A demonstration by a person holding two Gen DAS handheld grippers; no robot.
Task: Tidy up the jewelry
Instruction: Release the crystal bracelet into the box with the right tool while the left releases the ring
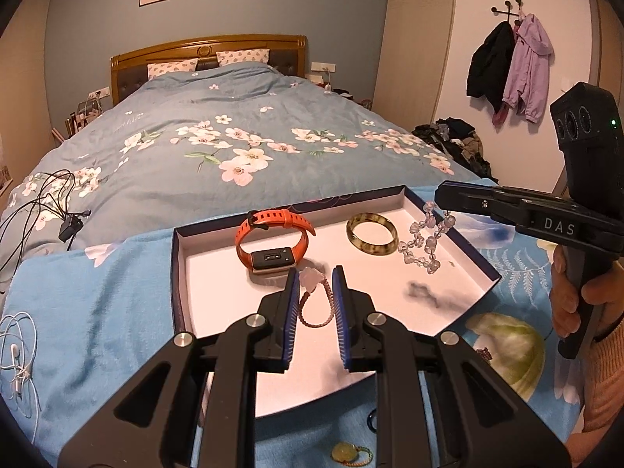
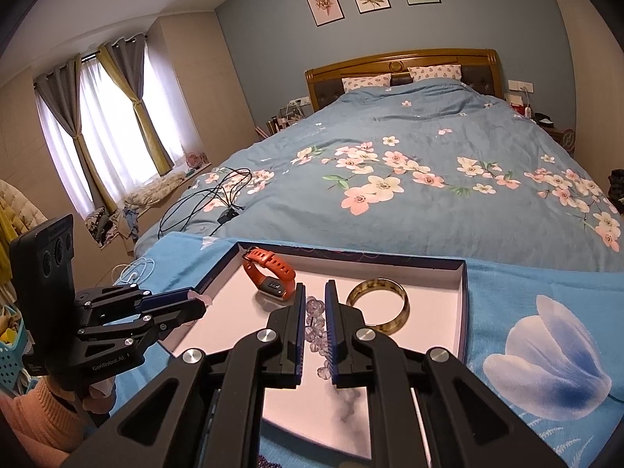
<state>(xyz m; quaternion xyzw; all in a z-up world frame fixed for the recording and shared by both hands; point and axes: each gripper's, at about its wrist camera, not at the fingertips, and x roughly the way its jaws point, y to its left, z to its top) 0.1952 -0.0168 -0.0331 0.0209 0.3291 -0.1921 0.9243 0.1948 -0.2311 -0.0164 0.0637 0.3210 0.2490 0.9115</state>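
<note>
Two hand-held grippers work over a shallow white-lined box (image 1: pixel 460 269) set on a light blue cloth (image 1: pixel 97 304) at the foot of a bed (image 1: pixel 234 117). The left gripper (image 1: pixel 315 279) has its jaws nearly closed on a pink braided bracelet (image 1: pixel 314 308); its pale flower charm (image 1: pixel 310 277) shows between the tips and the loop hangs between the pads above the box floor, so the piece appears to be carried for setting down. The right gripper (image 2: pixel 314 296) stands almost shut on a strand of clear beads (image 2: pixel 316 323), which dangles over the box between an orange watch (image 2: pixel 269 273) and a mottled bangle (image 2: pixel 378 304); both of those already lie inside. Holding each strand by one point lets it hang free of the box walls. Free floor remains at the near side, in front of the watch, and this is judged the likely place for both strands. The two grippers are near each other, so they may crowd one another, and the beads could drape onto the bangle. A green pendant (image 1: pixel 345 452) lies on the cloth outside the box, still unsorted. Black cables (image 1: pixel 46 202) and white earphones (image 1: pixel 19 343) lie well apart from the work.
</note>
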